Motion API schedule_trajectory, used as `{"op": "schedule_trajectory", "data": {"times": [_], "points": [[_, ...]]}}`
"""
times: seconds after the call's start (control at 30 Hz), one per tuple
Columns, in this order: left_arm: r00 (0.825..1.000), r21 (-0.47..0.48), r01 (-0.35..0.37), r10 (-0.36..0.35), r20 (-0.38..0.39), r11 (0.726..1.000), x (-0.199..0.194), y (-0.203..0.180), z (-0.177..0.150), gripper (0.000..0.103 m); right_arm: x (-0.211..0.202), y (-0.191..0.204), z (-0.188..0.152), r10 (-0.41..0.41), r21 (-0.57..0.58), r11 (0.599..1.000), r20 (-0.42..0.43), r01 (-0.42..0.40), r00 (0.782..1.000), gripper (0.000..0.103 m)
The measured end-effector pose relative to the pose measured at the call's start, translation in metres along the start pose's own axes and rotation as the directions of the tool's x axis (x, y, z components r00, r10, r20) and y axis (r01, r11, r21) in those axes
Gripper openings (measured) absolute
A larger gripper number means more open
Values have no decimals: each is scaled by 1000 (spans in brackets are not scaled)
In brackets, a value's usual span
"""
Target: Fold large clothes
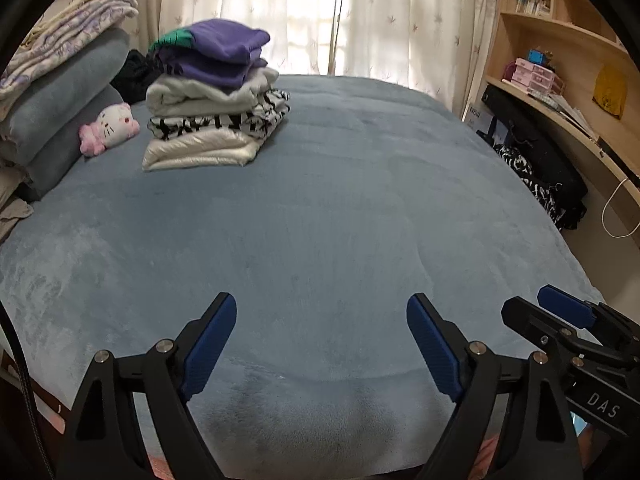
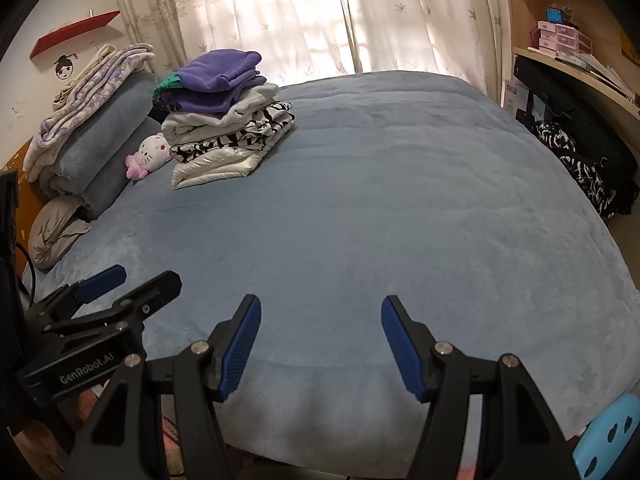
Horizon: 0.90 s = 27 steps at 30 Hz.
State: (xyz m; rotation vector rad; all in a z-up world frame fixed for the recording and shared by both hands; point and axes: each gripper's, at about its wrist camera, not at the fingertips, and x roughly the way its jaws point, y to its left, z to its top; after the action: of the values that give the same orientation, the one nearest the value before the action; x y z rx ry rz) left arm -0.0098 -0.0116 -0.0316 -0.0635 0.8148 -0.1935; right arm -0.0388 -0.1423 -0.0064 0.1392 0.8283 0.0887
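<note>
Both grippers are held over the near edge of the bed (image 1: 340, 200). The left gripper (image 1: 321, 344) is spread wide and the right gripper (image 2: 321, 346) fairly wide; nothing is held by either. A stack of folded clothes (image 1: 212, 100) is seen toward the far left corner. No unfolded garment is laid out, so a between-garments step is judged; another must be fetched and spread flat.

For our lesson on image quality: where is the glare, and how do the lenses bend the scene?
Left wrist view: curtain blown out by backlight, bed edge bulges. Right wrist view: the same glare on the curtain, shelves curve, corners black.
</note>
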Motion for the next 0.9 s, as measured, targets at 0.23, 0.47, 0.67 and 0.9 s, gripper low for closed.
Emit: {"op": "schedule_trajectory", "data": {"times": [0.23, 0.47, 0.67, 0.9], "points": [[998, -20, -15, 14, -58, 1000, 25, 3, -1, 86, 26, -5, -1, -8, 37, 999, -56, 10, 998, 63], [997, -10, -26, 26, -78, 1000, 33, -2, -2, 86, 43, -5, -6, -4, 49, 999, -99, 9, 995, 63], [995, 1, -43, 43, -86, 999, 35, -8, -5, 86, 44, -4, -8, -13, 41, 999, -103, 17, 995, 63], [994, 6, -51, 52, -95, 999, 37, -10, -5, 86, 44, -5, -9, -18, 48, 999, -99, 22, 995, 63]]}}
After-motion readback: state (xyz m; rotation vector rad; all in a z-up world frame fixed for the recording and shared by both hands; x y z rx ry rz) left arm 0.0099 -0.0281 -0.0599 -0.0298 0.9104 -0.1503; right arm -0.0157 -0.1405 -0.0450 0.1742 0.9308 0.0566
